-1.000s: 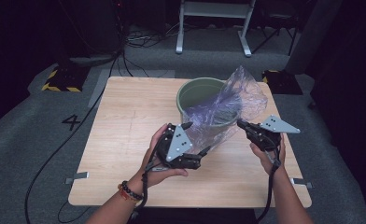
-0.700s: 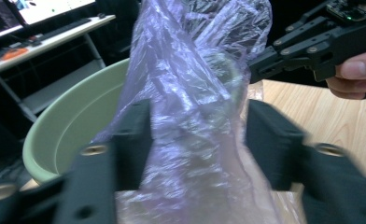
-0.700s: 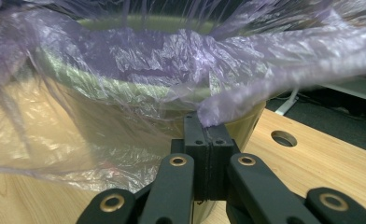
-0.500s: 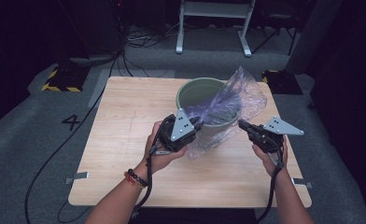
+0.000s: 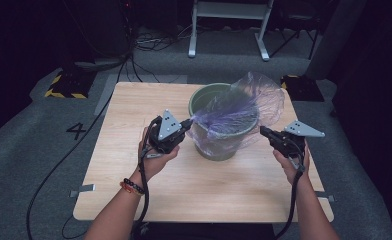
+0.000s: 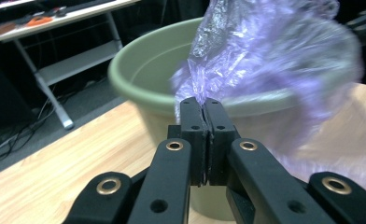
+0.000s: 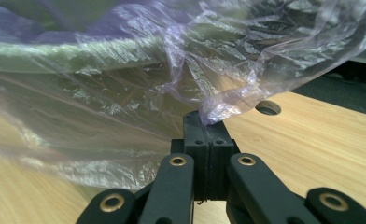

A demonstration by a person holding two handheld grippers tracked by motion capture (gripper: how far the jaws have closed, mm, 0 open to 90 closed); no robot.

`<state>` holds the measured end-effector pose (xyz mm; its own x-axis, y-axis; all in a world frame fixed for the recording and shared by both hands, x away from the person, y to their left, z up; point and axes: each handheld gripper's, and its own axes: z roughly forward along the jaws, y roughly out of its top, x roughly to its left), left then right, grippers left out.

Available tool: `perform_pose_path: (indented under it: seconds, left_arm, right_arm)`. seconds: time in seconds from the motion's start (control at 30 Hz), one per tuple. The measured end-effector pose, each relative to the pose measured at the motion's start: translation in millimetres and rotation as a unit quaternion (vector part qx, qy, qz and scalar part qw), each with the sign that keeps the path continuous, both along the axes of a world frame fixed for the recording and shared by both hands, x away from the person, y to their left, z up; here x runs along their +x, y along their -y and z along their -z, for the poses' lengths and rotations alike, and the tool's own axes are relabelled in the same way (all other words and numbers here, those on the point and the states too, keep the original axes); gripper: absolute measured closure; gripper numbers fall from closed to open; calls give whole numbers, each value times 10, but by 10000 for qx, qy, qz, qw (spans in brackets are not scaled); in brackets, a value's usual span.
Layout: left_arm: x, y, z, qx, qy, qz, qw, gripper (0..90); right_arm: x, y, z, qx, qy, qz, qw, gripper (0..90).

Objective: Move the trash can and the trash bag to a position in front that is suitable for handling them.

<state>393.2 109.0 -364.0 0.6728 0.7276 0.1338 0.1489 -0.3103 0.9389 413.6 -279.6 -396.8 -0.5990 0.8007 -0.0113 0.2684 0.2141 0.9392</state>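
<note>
On the wooden table [image 5: 134, 105], near its far middle, stands a green bucket [image 5: 204, 97] with a thin purple plastic bag [image 5: 234, 112] draped over its rim and down its near side. Left gripper [image 5: 188, 122] sits just beside the bucket's left rim; its jaws have just been closing and now stand pressed together with a gathered edge of the bag pinched between them, seen plainly in the left gripper view, where the film [image 6: 246, 56] rises out of the seam between the two pads [image 6: 193, 121]. Right gripper [image 5: 263, 131] is at the bucket's right side, jaws likewise clamped flat together on a bunched corner of the bag [image 7: 218, 109], the film spreading from the tips up and across the bucket wall [image 7: 78, 51]. Bag is stretched between the two grips over the bucket mouth. Both hands are low over the table, well apart, bucket between them.
</note>
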Motion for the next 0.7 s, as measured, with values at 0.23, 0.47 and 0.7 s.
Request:
perform_pose_path:
  seconds: [0.23,0.47,0.7]
  left_arm:
    - [231,-142,152,-187,-257,-280,9991,880]
    - [275,-124,268,-188,-298,-234,9991,857]
    - [269,-140,235,-257,-288,-219,9990,849]
  right_arm:
    - [173,18,57,-183,-132,179,9996,898]
    - [194,84,28,-199,-4,364,9991,717]
    - [30,154,-199,-8,386,381,9985,363]
